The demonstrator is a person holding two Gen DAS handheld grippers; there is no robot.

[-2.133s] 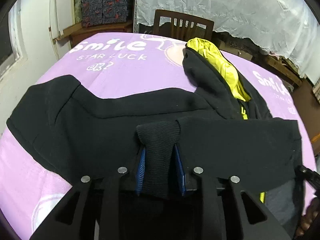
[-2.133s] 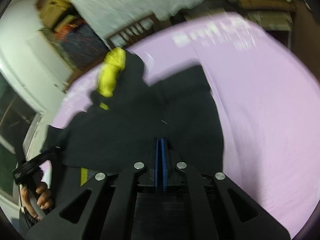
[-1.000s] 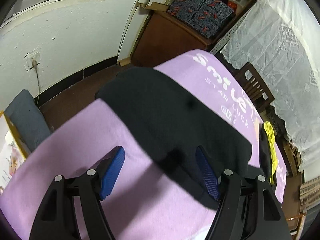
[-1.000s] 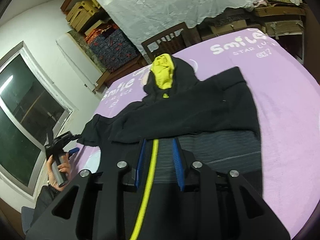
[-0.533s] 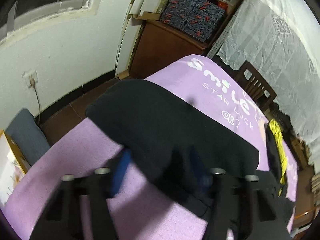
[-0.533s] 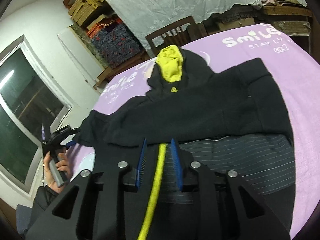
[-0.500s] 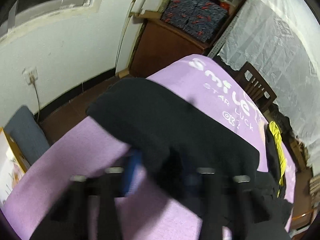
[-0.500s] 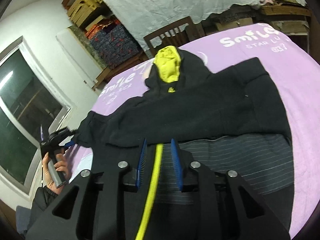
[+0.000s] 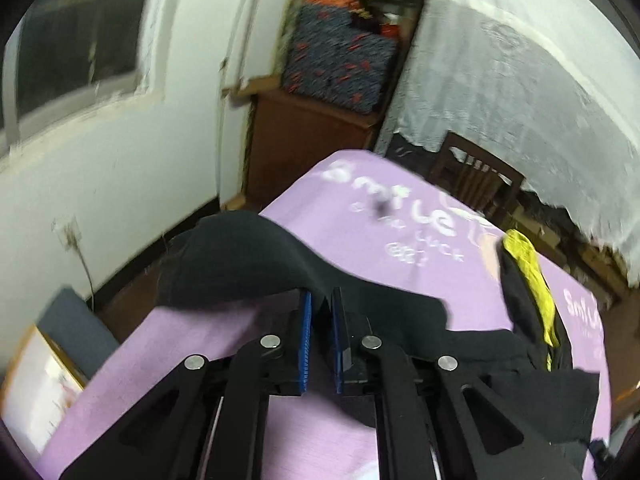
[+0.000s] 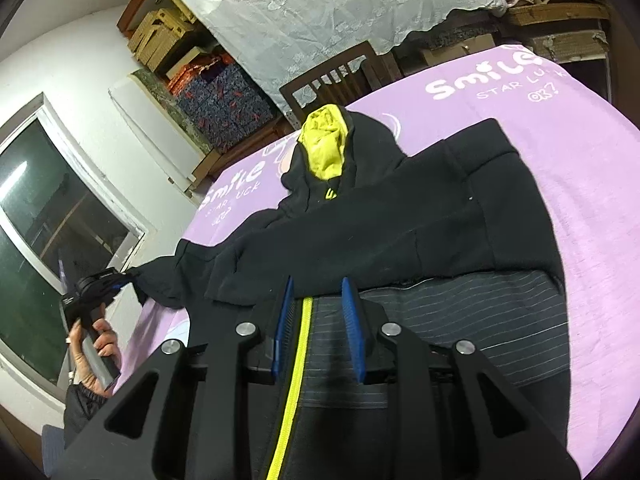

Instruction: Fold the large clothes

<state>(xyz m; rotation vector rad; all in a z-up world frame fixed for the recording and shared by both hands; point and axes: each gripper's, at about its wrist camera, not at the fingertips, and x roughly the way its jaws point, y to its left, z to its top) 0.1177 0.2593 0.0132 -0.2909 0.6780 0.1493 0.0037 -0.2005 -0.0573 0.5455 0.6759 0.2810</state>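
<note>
A black hooded jacket (image 10: 400, 236) with a yellow hood lining (image 10: 326, 146) and yellow zipper (image 10: 298, 344) lies spread on the purple sheet (image 10: 580, 160). My left gripper (image 9: 320, 300) is shut on the edge of the jacket's black sleeve (image 9: 240, 256), which hangs over the bed's left corner. It also shows in the right wrist view (image 10: 100, 284), gripping the sleeve end. My right gripper (image 10: 318, 292) is partly open over the jacket's front, the zipper running between its fingers without being pinched.
A wooden chair (image 10: 332, 76) stands behind the bed, with a cabinet (image 9: 308, 140) and patterned boxes (image 10: 224, 104) by the white wall. A window (image 10: 36, 216) is at the left. Bare floor (image 9: 132, 288) lies beyond the bed's left corner.
My left gripper let go of the cuff, moved to the bed's left corner and closed on the sleeve edge. My right gripper opened over the jacket's zipper and has held there.
</note>
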